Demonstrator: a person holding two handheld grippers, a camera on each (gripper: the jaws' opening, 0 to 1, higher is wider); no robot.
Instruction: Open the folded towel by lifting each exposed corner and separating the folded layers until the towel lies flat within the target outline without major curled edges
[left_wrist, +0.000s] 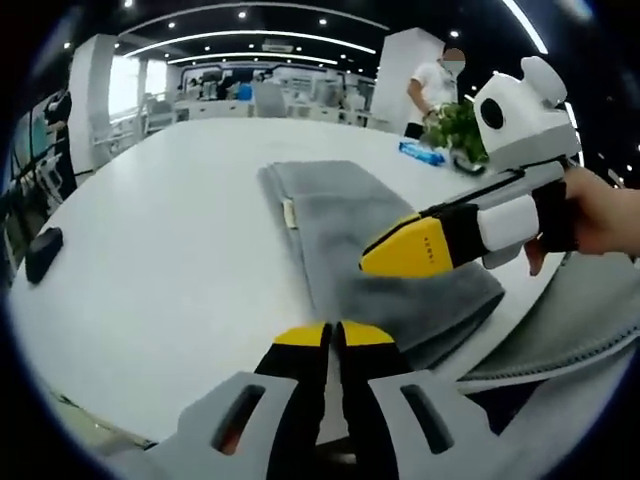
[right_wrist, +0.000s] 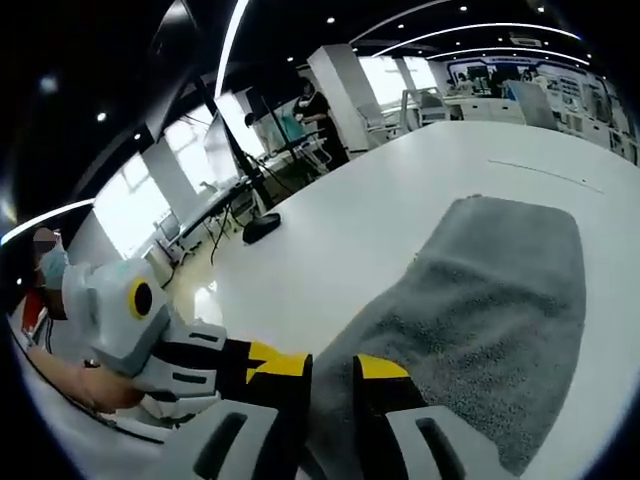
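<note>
1. Towel (left_wrist: 375, 250) is grey and folded into a long rectangle on the white table (left_wrist: 170, 230); in the left gripper view its long axis runs from the near table edge away toward the far side, angled up-left
2. Pile looks fuzzy. A small pale label shows on the long left edge, roughly a third of the way down from the far end. Far end looks flat and square; near end has stacked layers showing at the edge
3. In the right gripper view the towel (right_wrist: 500, 310) widens away from the camera and lies flat, with its far edge rounded by the lens
4. Left gripper (left_wrist: 333, 335): jaws pressed nearly together, only a thin slit between the yellow tips, nothing visibly pinched, tips just short of the towel's near end
5. Right gripper (right_wrist: 332, 375): jaws slightly spread, with towel pile showing in the gap at the near corner; cannot tell whether they are pinching it
6. In the left gripper view the right gripper (left_wrist: 400, 250) comes in from the right, held by a hand (left_wrist: 590, 215), with its yellow tip over the towel's near half
7. Left gripper (right_wrist: 275, 365) shows low left in the right gripper view, beside the right jaws
8. Small black object (left_wrist: 42, 252) sits on the table well left of the towel; plant (left_wrist: 462, 128) at the far edge
</note>
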